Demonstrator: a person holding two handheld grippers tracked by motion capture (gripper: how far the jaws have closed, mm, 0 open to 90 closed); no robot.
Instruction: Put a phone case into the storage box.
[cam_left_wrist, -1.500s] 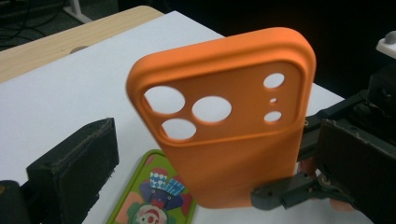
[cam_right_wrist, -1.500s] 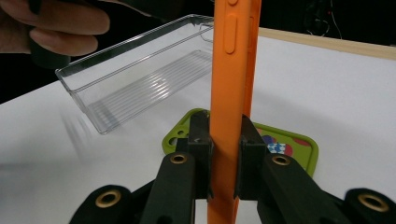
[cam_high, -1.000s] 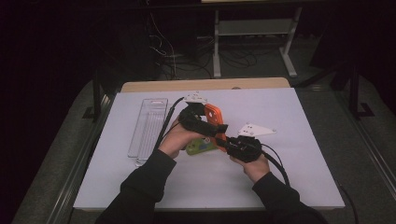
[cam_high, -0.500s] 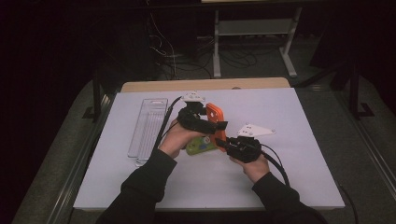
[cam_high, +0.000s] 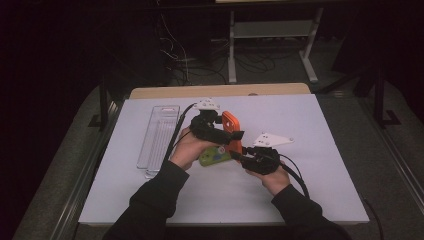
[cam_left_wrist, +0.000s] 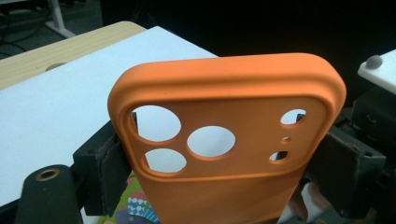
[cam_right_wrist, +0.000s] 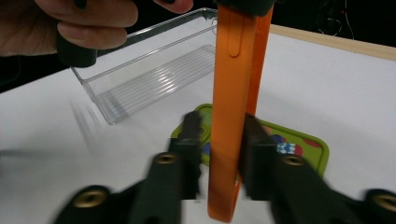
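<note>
Orange phone case (cam_left_wrist: 224, 154) is standing upright, left claw (cam_high: 235, 136) clamping its sides for steadiness; right claw (cam_right_wrist: 219, 154) has just been opening, straddling its edge at 6 o'clock.

Phone case (cam_high: 231, 126) upright above patterned case (cam_high: 215, 155)

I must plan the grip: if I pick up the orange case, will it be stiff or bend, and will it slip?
The orange case is probably light: an empty thin shell with large holes. It may flex when squeezed, as the rim looks soft and rounded. Its matte surface should resist slipping.
</note>
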